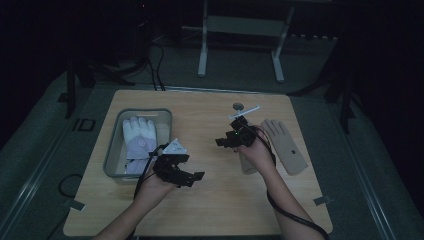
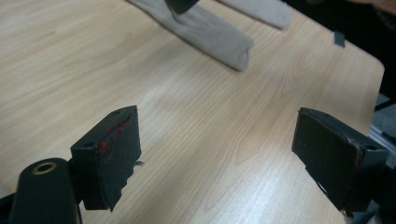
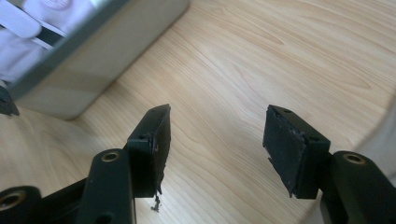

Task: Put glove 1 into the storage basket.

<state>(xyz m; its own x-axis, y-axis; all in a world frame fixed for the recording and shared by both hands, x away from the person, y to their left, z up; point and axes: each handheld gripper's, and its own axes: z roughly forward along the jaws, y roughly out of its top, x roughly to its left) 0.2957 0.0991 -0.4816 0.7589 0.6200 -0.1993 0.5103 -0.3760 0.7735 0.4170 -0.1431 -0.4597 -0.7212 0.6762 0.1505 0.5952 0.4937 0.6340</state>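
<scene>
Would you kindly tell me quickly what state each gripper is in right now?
Left gripper: open, nothing between its fingers, above bare wooden table.
Right gripper: open, nothing held, above the table.

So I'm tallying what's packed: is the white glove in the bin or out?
In. The white glove lies flat inside the grey bin, within its walls.

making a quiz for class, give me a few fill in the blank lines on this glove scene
1. The white glove lies inside the grey ____.
2. The beige glove lies flat on the wooden ____.
3. Both the left gripper and the right gripper have their fingers ____, with nothing between them.

Missing words: bin; table; open
</scene>
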